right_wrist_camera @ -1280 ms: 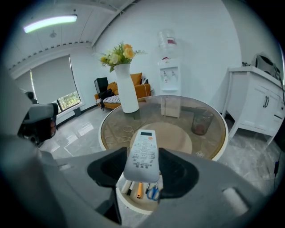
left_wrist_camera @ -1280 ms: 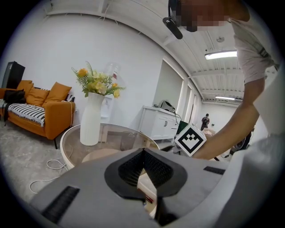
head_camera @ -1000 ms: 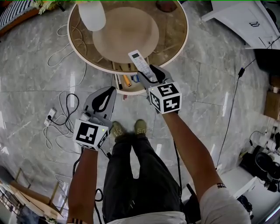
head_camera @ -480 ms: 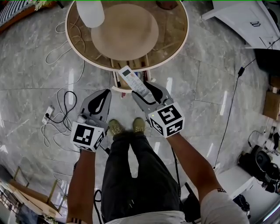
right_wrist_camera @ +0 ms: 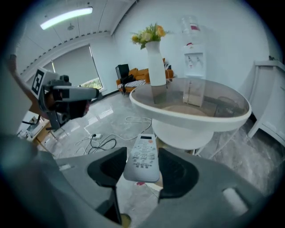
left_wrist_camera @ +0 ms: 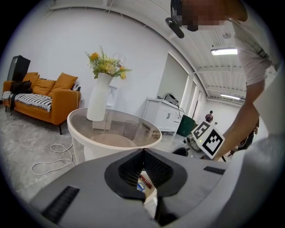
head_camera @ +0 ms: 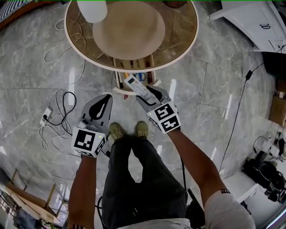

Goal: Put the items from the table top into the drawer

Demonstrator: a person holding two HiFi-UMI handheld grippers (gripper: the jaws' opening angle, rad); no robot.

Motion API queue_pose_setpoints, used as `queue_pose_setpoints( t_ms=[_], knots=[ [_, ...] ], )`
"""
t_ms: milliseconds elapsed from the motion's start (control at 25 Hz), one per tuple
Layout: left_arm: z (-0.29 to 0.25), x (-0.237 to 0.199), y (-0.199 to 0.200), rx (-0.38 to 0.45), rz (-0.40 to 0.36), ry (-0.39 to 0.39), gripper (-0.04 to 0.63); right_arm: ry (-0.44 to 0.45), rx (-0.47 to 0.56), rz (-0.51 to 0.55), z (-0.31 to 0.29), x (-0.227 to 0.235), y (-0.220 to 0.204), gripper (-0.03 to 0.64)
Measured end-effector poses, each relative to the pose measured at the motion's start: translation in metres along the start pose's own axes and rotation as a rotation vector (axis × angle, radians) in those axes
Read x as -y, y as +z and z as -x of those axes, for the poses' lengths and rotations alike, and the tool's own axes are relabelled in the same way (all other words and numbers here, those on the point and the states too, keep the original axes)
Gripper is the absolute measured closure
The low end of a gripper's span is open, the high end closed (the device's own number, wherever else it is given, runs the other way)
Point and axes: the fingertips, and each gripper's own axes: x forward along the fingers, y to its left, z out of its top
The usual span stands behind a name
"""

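Note:
My right gripper (head_camera: 149,95) is shut on a white remote control (head_camera: 136,85), which juts out past its jaws toward the open drawer (head_camera: 118,82) under the round glass table (head_camera: 178,42). The right gripper view shows the remote (right_wrist_camera: 141,165) face up between the pads, with the table (right_wrist_camera: 191,113) beyond it. Several small items lie in the drawer. My left gripper (head_camera: 103,101) hangs to the left of the drawer, lower in the head view. It is shut on nothing, its tips (left_wrist_camera: 143,152) touching in the left gripper view.
A white vase (head_camera: 91,10) with flowers stands on the table's far left. Cables and a power strip (head_camera: 56,114) lie on the marble floor at the left. A white cabinet (head_camera: 254,22) stands at the upper right. The person's feet (head_camera: 118,131) are just before the drawer.
My right gripper has carried the remote off the table top and down to just in front of the drawer. My left gripper has sunk a little.

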Motion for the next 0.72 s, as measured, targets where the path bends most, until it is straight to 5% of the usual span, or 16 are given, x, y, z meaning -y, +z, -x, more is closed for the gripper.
queue_pose_setpoints(
  t_ms=[720],
  knots=[
    [-0.054,-0.075,-0.097,0.003,-0.063,0.014,0.595,-0.048,-0.181,0.082,-0.191,0.064,-0.087,0.393]
  ],
)
